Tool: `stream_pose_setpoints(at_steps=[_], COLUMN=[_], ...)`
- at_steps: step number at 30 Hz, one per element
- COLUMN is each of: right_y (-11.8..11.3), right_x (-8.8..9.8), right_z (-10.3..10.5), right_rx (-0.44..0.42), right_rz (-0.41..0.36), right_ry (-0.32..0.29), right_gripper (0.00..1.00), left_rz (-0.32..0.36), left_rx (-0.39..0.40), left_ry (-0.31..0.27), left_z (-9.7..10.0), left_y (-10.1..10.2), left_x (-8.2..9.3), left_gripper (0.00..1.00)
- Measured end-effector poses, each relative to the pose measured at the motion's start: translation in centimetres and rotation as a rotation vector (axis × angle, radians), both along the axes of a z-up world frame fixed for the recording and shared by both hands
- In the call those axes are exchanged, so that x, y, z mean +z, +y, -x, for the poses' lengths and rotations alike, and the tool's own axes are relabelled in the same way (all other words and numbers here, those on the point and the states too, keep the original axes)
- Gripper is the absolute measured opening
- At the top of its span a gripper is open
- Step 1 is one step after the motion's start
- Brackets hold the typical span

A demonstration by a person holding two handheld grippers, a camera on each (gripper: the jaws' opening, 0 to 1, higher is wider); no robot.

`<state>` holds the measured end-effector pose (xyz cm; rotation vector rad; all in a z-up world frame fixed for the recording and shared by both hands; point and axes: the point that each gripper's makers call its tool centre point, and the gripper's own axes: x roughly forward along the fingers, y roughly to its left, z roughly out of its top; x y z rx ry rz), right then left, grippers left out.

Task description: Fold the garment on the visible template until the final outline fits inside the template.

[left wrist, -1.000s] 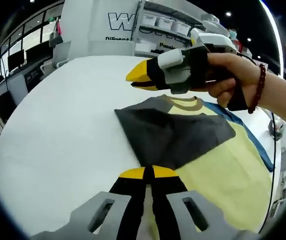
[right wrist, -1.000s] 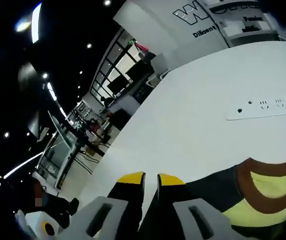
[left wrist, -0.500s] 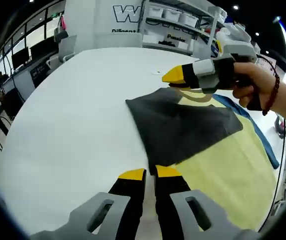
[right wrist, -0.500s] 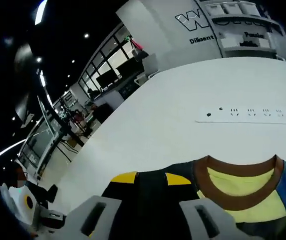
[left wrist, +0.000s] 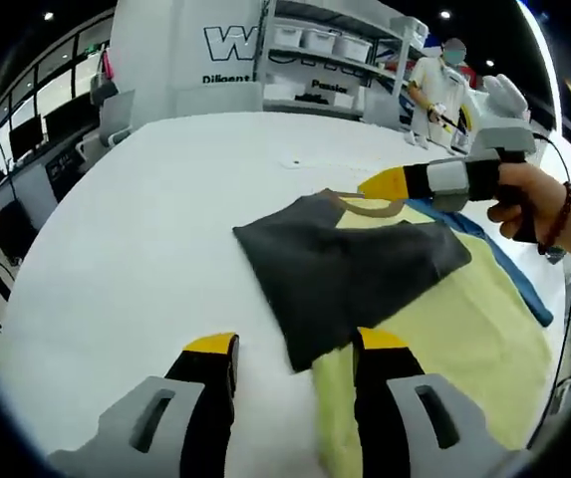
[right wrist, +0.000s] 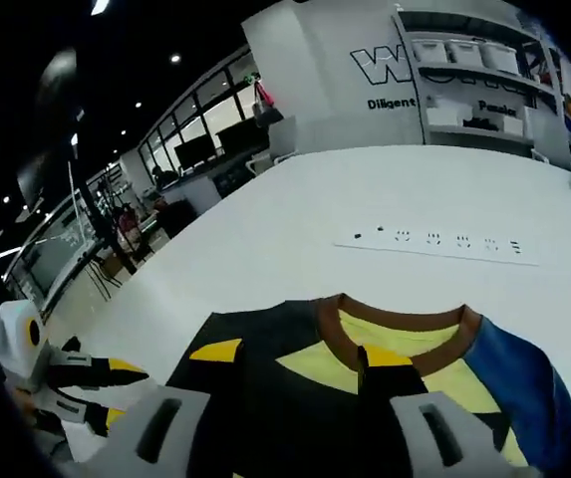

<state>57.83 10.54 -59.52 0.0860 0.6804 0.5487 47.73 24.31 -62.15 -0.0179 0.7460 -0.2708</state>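
- Left gripper view, nearest: the left claw stands spread wide, its yellow-tipped jaws rising from the bottom edge with nothing between them but the near corner of the shirt and bare worktop.
- The shirt lies flat on the white worktop just ahead of that claw (pale yellow body, brown collar, blue on the far sleeve), with a dark grey flap folded over its near side.
- The flap's pointed corner reaches down between the left jaws; I cannot tell whether either jaw touches it.
- Beyond the shirt, at the collar end, the right claw comes in from the right, held in a hand that wears a dark red bead bracelet; its yellow tip sits just over the collar, and whether it is spread cannot be told from this angle.
- Right gripper view, nearest: the right claw is spread, its two jaws over the dark flap and the yellow chest, gripping nothing.
- The brown collar curves just ahead of those jaws, the blue sleeve off to the right.
- At the lower left of that view the left claw shows beside the shirt's edge.
- Farther along the worktop lies a white power strip, well apart from the shirt.
- Farthest: a white wall with lettering and shelves holding bins, and a person standing near them.
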Motion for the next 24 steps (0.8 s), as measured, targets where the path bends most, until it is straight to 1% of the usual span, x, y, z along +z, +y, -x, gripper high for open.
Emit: stream_pose_setpoints(at_steps=[1,3,4,5,6,8,9,11,13,15,17,18,19,20,22,24], right_y=[-1.0,-2.6,-3.3,-3.9,-5.5,-6.6,-7.0,-8.1,-8.7,-9.8,-9.9,-10.9,-11.4,-12.1,-12.8,-13.5], right_x=[-0.2,-0.3,-0.4,-0.4,-0.7,-1.0,-1.2,-1.6,-1.7,-2.0,-2.0,-2.1,-2.2,-2.3,-2.5,-2.9], right_z=[0.2,0.6,0.7,1.0,1.6,2.1,2.4,3.2,3.8,4.1,4.2,4.9,5.3,5.6,5.9,6.6], right_rx=[-0.024,-0.079,-0.114,-0.131,-0.166,-0.17,-0.176,-0.194,-0.201,-0.212,-0.213,-0.231,-0.244,-0.266,-0.28,-0.291], right_rz=[0.015,0.02,0.017,0.016,0.03,0.038,0.039,0.038,0.05,0.069,0.071,0.087,0.089,0.095,0.099,0.115], right_ry=[-0.004,-0.003,-0.002,-0.004,0.007,0.011,0.019,0.039,0.041,0.037,0.037,0.032,0.033,0.031,0.028,0.045], right_gripper=[0.41,0.42,0.44,0.45,0.46,0.47,0.46,0.46,0.46,0.46,0.43,0.42,0.42,0.42,0.4,0.38], left_rz=[-0.008,-0.004,0.001,0.002,-0.007,-0.007,-0.004,-0.006,-0.007,-0.002,0.007,0.02,0.016,0.011,0.014,0.041], left_rx=[-0.004,-0.002,0.004,0.003,0.003,0.003,0.003,-0.005,-0.011,-0.017,-0.019,-0.026,-0.027,-0.027,-0.025,-0.003], left_ry=[0.004,0.003,0.003,0.0,0.003,-0.001,-0.005,0.003,-0.002,0.002,0.002,-0.004,0.007,0.013,0.018,0.031], left_z=[-0.1,-0.3,-0.4,-0.4,-0.5,-0.7,-0.8,-0.7,-0.8,-0.8,-0.9,-1.0,-0.9,-0.8,-0.8,-0.7], left_y=[0.1,0.2,0.3,0.3,0.5,0.6,0.6,0.6,0.5,0.4,0.2,-0.1,-0.2,-0.1,-0.1,-0.1], left_x=[0.0,0.0,0.1,0.1,0.1,0.1,0.2,0.1,0.2,0.2,0.3,0.4,0.3,0.2,0.1,0.1], left_gripper=[0.48,0.47,0.48,0.49,0.51,0.54,0.57,0.68,0.74,0.74,0.76,0.78,0.79,0.79,0.75,0.73])
